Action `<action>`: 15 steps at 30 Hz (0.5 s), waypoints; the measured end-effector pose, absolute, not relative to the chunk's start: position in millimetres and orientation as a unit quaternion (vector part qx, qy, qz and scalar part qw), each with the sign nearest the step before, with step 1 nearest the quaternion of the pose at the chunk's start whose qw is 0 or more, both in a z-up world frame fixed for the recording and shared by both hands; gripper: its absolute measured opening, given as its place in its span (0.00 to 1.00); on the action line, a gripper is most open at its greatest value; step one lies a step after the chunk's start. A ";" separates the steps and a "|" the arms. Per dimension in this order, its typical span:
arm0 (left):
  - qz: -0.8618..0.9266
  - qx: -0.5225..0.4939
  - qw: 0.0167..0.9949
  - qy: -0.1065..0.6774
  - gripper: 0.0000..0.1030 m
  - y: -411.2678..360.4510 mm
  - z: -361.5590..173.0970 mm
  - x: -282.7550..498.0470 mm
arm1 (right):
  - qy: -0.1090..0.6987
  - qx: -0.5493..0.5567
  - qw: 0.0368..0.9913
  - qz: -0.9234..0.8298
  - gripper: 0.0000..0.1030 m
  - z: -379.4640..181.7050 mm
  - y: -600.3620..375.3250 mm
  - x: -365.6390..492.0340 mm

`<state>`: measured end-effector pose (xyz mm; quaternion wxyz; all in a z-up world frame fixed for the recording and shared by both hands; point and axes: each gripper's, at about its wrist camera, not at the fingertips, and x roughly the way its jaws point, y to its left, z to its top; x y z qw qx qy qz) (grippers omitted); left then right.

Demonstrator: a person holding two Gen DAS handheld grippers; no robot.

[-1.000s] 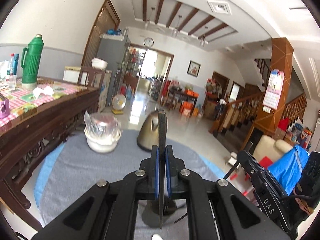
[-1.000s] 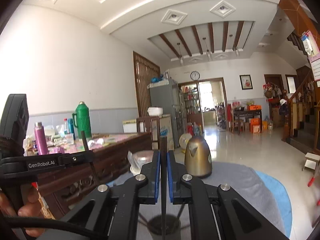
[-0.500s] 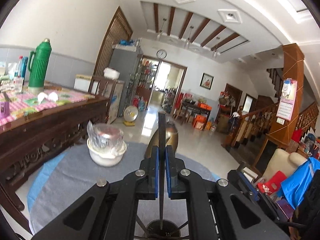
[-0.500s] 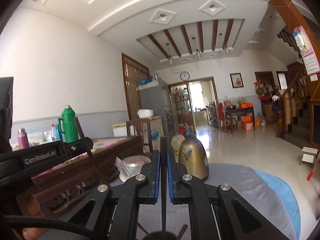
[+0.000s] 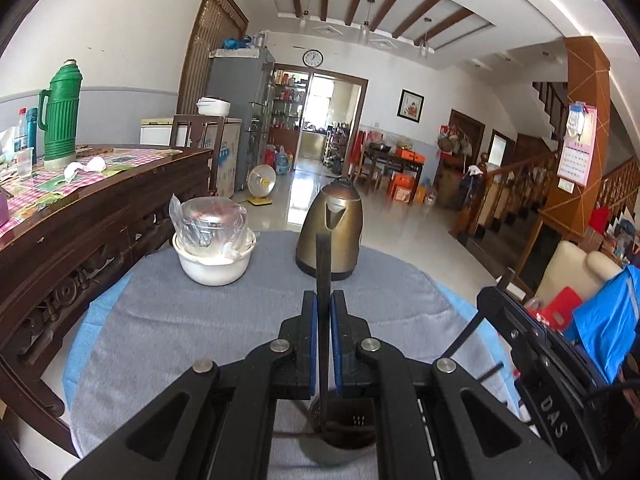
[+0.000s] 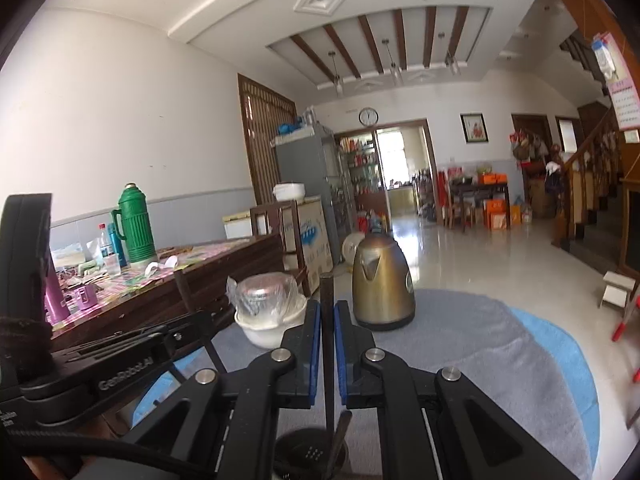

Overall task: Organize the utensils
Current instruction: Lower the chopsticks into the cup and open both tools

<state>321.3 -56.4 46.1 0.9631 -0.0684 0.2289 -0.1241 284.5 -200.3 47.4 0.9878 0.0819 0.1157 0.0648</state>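
A dark chopstick is pinched upright between the blue pads of the left gripper, and a second chopstick is clamped the same way in the right gripper; both sets of jaws are drawn in narrow on the sticks. Each lower tip is seen to reach into a dark perforated holder standing on the grey cloth directly beneath the grippers.

The sticks are judged light, stiff and slim, with a smooth finish that could slip or pivot between the pads; a hold near mid-length, as is had now, looks right for keeping them vertical. Little force should be needed.

Both grippers are pointed forward and slightly downward, side by side, each being visible at the edge of the other's view. A kettle and a white bowl are left well beyond the holder.
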 end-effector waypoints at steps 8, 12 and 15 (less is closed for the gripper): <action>-0.124 -0.064 0.967 0.213 0.33 -37.0 61.3 282.7 | 0.132 0.106 0.982 0.077 0.24 48.8 -212.7 268.1; -0.107 -0.050 0.975 0.189 0.43 -23.8 69.3 256.2 | 0.117 0.129 0.982 0.079 0.38 53.4 -220.4 252.4; -0.088 -0.035 0.980 0.174 0.50 -18.1 74.3 240.0 | 0.094 0.142 0.983 0.074 0.55 58.2 -224.5 236.6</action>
